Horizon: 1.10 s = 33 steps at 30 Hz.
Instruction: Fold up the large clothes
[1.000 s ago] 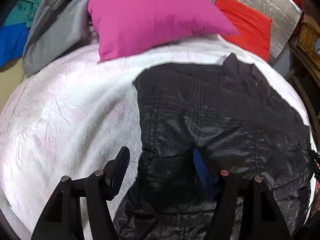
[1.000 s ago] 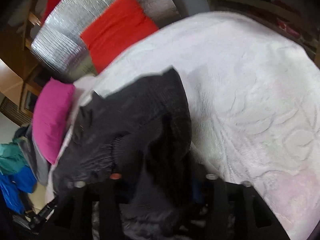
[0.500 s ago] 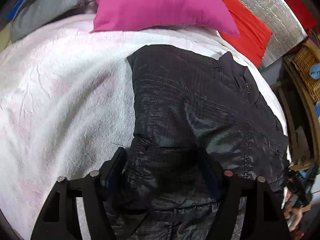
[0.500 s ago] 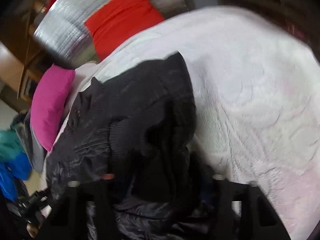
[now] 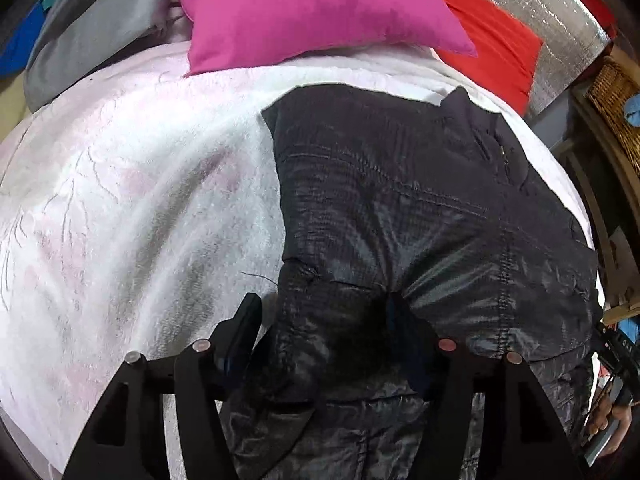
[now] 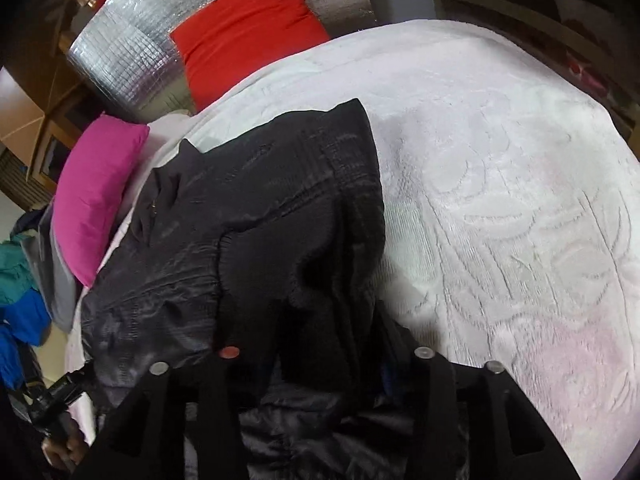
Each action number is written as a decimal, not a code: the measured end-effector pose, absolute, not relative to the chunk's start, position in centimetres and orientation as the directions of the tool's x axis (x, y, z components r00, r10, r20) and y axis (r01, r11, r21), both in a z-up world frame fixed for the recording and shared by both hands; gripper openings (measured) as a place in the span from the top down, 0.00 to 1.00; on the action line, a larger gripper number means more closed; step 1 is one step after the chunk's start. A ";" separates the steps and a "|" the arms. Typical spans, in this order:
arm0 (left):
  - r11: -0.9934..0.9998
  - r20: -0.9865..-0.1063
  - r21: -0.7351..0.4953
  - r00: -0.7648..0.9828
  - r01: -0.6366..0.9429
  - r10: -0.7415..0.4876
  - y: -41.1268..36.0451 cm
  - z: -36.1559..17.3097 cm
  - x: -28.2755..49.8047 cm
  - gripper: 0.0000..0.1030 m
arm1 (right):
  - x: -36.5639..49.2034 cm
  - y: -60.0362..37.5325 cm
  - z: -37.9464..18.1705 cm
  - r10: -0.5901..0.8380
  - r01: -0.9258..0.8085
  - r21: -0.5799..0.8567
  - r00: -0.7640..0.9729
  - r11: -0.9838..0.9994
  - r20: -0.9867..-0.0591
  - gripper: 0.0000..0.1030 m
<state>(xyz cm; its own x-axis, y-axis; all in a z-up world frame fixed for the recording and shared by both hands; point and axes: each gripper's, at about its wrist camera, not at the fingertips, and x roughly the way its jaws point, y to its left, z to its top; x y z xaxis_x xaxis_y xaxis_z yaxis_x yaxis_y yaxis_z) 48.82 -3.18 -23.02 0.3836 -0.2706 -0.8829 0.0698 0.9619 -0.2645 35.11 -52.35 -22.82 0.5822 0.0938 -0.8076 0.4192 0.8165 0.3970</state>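
Left wrist view: the left gripper (image 5: 324, 320) sits low over the near edge of the black jacket (image 5: 400, 200), its two fingers spread wide with a bunched ridge of shiny fabric rising between them; compared with a second ago, when one finger stood over bare white blanket (image 5: 140, 200) and the jacket lay further off, the gripper has come forward so that cloth now fills the gap, though the jaws have not closed on it. The jacket lies spread on the blanket, its collar toward the pink pillow (image 5: 312, 12) and the red cushion (image 5: 492, 36), with grey clothing (image 5: 92, 40) piled at the far left. This suggests the left side is lined up for a pinch but has yet to take hold. Right wrist view: the right gripper (image 6: 320, 356) is buried in dark cloth, a folded flap and knitted cuff of the jacket (image 6: 260, 200) heaped across its fingers, so whether it is clamped or merely under the fabric cannot be told. Since a second ago the flap has been carried further over the jacket's body, and the white blanket (image 6: 500, 200) to the right lies more exposed. The fold appears under way, not finished.
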 end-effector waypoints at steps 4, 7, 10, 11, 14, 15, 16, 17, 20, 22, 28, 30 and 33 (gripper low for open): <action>0.958 -0.847 -0.276 0.453 0.073 -0.279 -2.4 -21.1 48.3 0.36 | 33.3 -53.5 -22.0 0.103 0.421 0.430 0.608 0.798 -0.787 0.36; 0.948 -0.815 -0.307 0.492 0.081 -0.306 -2.1 -20.0 48.4 0.34 | 32.6 -55.0 -21.9 0.127 0.437 0.517 0.660 0.736 -0.740 0.31; 0.942 -0.801 -0.326 0.506 0.077 -0.318 -2.5 -19.9 49.0 0.30 | 33.6 -55.2 -22.4 0.148 0.431 0.569 0.692 0.700 -0.707 0.31; 0.946 -0.809 -0.317 0.500 0.073 -0.310 -2.8 -20.2 49.3 0.30 | 34.0 -55.1 -22.6 0.143 0.430 0.573 0.700 0.698 -0.700 0.31; 0.959 -0.836 -0.277 0.475 0.064 -0.274 -3.9 -21.4 50.0 0.30 | 35.9 -54.7 -23.3 0.113 0.443 0.553 0.700 0.706 -0.705 0.31; 0.963 -0.847 -0.263 0.462 0.064 -0.262 -4.5 -21.9 50.3 0.30 | 36.5 -54.6 -23.5 0.101 0.444 0.544 0.702 0.712 -0.705 0.31; 0.966 -0.857 -0.251 0.450 0.063 -0.252 -4.8 -22.3 50.5 0.30 | 36.7 -54.5 -23.8 0.093 0.444 0.533 0.700 0.720 -0.708 0.31; 0.971 -0.868 -0.233 0.437 0.058 -0.235 -5.3 -23.0 50.7 0.30 | 37.3 -54.2 -24.3 0.090 0.446 0.513 0.683 0.733 -0.724 0.33; 0.976 -0.866 -0.207 0.452 0.063 -0.213 -5.9 -22.9 50.6 0.30 | 37.8 -53.2 -23.5 0.048 0.436 0.446 0.671 0.782 -0.740 0.55; 0.985 -0.860 -0.148 0.481 0.086 -0.171 -6.9 -22.3 50.4 0.32 | 37.3 -52.7 -21.8 0.012 0.420 0.411 0.688 0.809 -0.725 0.70; 0.993 -0.838 -0.023 0.539 0.116 -0.082 -8.5 -21.9 49.8 0.32 | 37.1 -53.1 -22.7 0.034 0.401 0.388 0.658 0.830 -0.753 0.66; 0.992 -0.829 0.013 0.556 0.126 -0.059 -8.7 -21.9 49.7 0.32 | 36.8 -53.7 -23.2 0.060 0.413 0.429 0.661 0.803 -0.748 0.63; 0.984 -0.808 0.085 0.589 0.155 -0.023 -9.2 -21.6 49.2 0.32 | 36.1 -54.6 -22.2 0.119 0.412 0.489 0.660 0.769 -0.742 0.35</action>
<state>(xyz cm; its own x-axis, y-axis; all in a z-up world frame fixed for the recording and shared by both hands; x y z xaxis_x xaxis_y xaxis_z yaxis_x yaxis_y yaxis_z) 49.16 -9.18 -21.59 0.5890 -0.0230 -0.8078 0.1554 0.9842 0.0853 36.11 -54.57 -22.17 0.6597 0.1186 -0.7421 0.4123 0.7685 0.4893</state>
